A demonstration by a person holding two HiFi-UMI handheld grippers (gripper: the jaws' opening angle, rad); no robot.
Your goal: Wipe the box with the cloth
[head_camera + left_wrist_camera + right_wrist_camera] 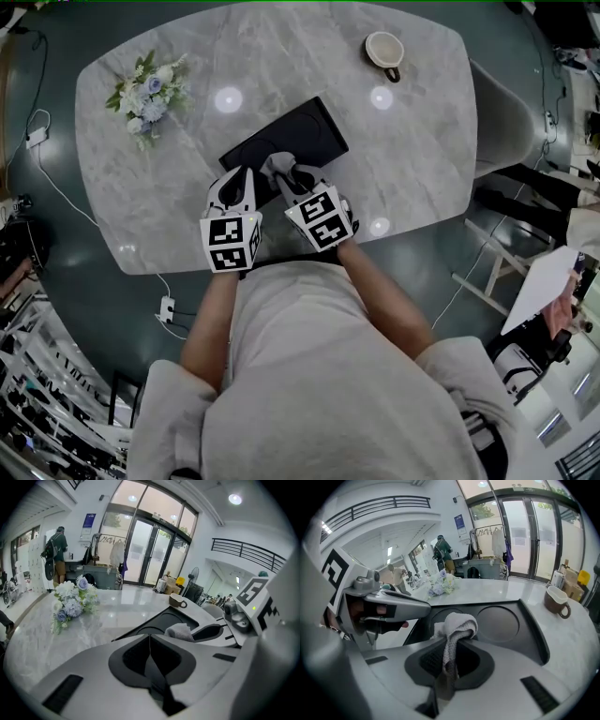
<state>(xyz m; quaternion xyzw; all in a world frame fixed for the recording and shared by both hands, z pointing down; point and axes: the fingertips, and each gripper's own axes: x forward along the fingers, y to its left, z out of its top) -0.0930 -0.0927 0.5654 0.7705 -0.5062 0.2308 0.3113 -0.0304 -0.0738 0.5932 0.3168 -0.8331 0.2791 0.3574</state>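
So the box (pixel 286 136) is lying flat on the marble table (pixel 412 159), roughly in the middle but closer to the person's edge, and it's sitting at an angle to that edge. It's dark, low and tray-like, and the right gripper view is showing two round recesses in its top. The cloth (pixel 457 625) is a small light grey knitted thing, and it's bunching up in a lump over the near end of the box. The right gripper (pixel 450 641) is pinching it: its jaws are closing on a fold of the cloth, with the rest spilling out in front of them onto the box. The left gripper (pixel 150 637) is hanging out just beside the right one, at the box's near left corner, and its jaws are pressing together with nothing between them. Can't tell whether it's actually touching the box. Both grippers are showing their marker cubes to the head view, with the person's bare forearms running back from them. Further out, a brown and white cup (pixel 384 50) is standing on the far right part of the table, well apart from the box, and a little bunch of pale blue and white flowers (pixel 145 94) is lying at the far left. A pale chair (pixel 502 122) is sitting just off the table's right side, and a white cable (pixel 56 178) is trailing over the dark floor on the left.
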